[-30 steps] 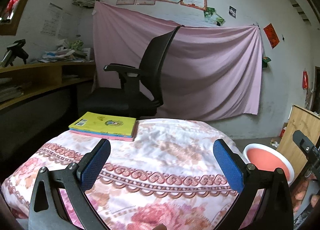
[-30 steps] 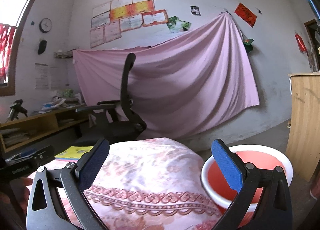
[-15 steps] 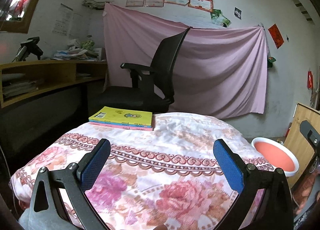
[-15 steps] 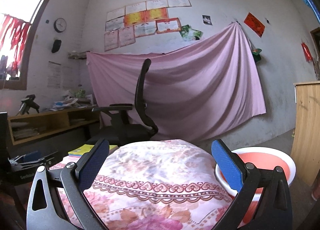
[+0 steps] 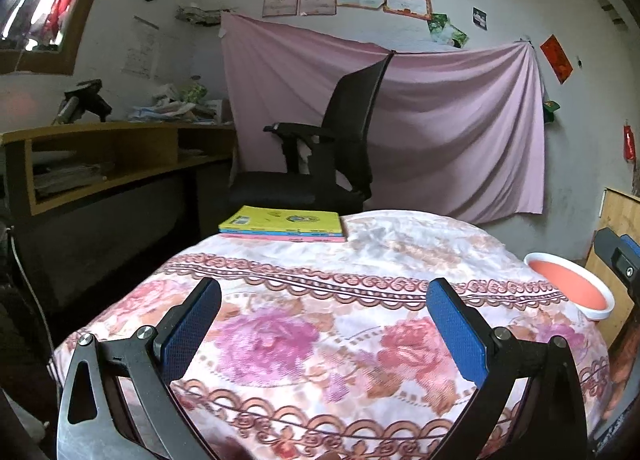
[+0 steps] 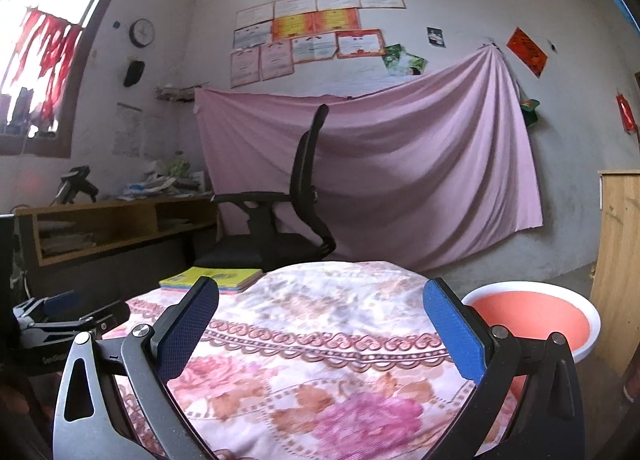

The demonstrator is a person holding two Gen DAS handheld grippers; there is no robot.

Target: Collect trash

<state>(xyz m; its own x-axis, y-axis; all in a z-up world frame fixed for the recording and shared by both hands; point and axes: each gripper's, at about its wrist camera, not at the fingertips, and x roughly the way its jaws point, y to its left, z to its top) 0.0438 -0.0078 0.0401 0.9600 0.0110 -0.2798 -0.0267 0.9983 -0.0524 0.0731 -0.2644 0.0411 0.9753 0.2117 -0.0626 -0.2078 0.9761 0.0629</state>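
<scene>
The left tool [image 5: 322, 300] is held above a desk covered by a floral cloth [image 5: 360, 300], its blue-padded fingers [image 5: 188, 330] spread wide apart with nothing between them. The right tool [image 6: 320, 300] is held the same way over the same cloth, its fingers [image 6: 452, 332] likewise wide apart and empty. No loose trash can be made out on the cloth in either view. A stack of thin books [image 5: 284, 224] with a yellow cover on top lies flat at the far left part of the desk. A white basin with a salmon-red inside [image 6: 536, 320] stands just beside the desk's right edge, lower than the desktop, and nothing can be seen in the part of its inside that shows. Behind the desk stands a black office chair [image 5: 336, 155] in front of a pink sheet [image 5: 460, 131] hung on the wall. In the right wrist view the left tool shows at the left edge.
</scene>
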